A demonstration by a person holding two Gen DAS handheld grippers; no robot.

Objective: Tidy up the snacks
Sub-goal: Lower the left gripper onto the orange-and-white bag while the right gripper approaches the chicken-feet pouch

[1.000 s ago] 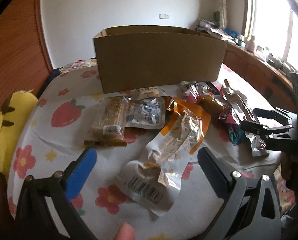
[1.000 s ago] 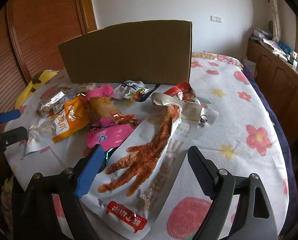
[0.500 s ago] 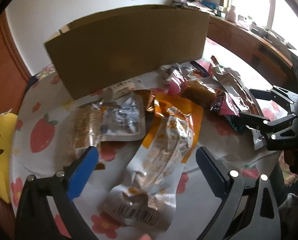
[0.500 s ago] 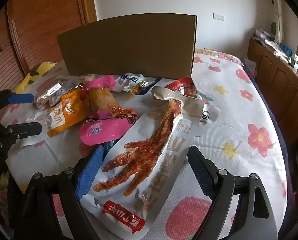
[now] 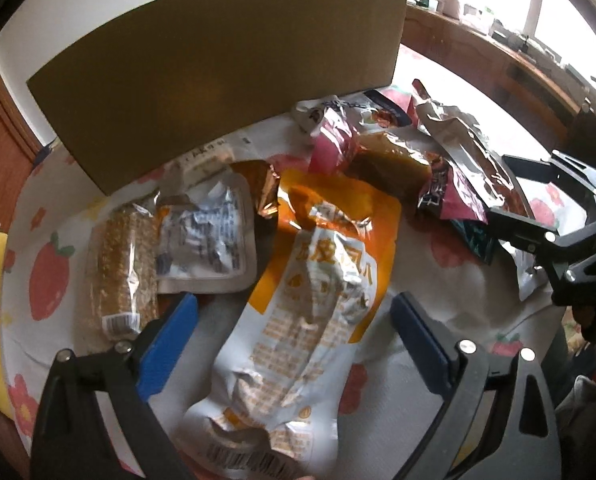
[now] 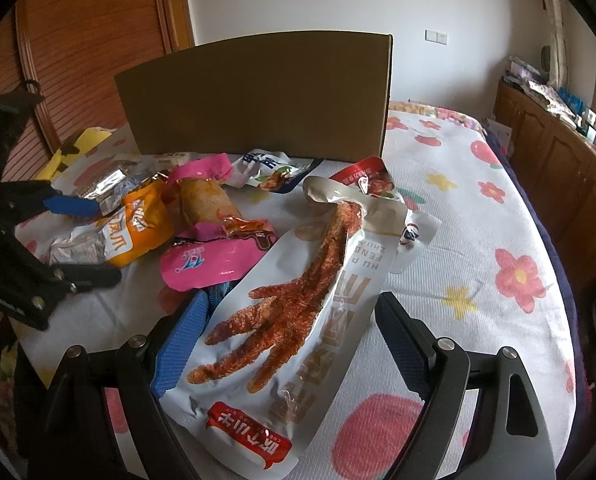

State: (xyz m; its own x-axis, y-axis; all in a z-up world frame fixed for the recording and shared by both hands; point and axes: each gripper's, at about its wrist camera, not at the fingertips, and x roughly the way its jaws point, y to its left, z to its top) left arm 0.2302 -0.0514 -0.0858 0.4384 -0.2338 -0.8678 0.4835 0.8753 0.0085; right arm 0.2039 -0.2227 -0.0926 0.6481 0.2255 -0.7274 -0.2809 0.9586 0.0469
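Orange-and-silver pouch [image 5: 318, 304] flat on the bed [image 6: 478, 216], in front of the cardboard box [image 5: 217, 80], long axis running from the box toward the left gripper [image 5: 293, 344]. Straddled by spread blue fingers [image 5: 169, 344], one on each long side, nothing pinched yet. Likely next: sink and squeeze across the narrow width. Right gripper [image 6: 285, 344] farther along the box front, released too, astride the chicken-foot packet [image 6: 298, 320]
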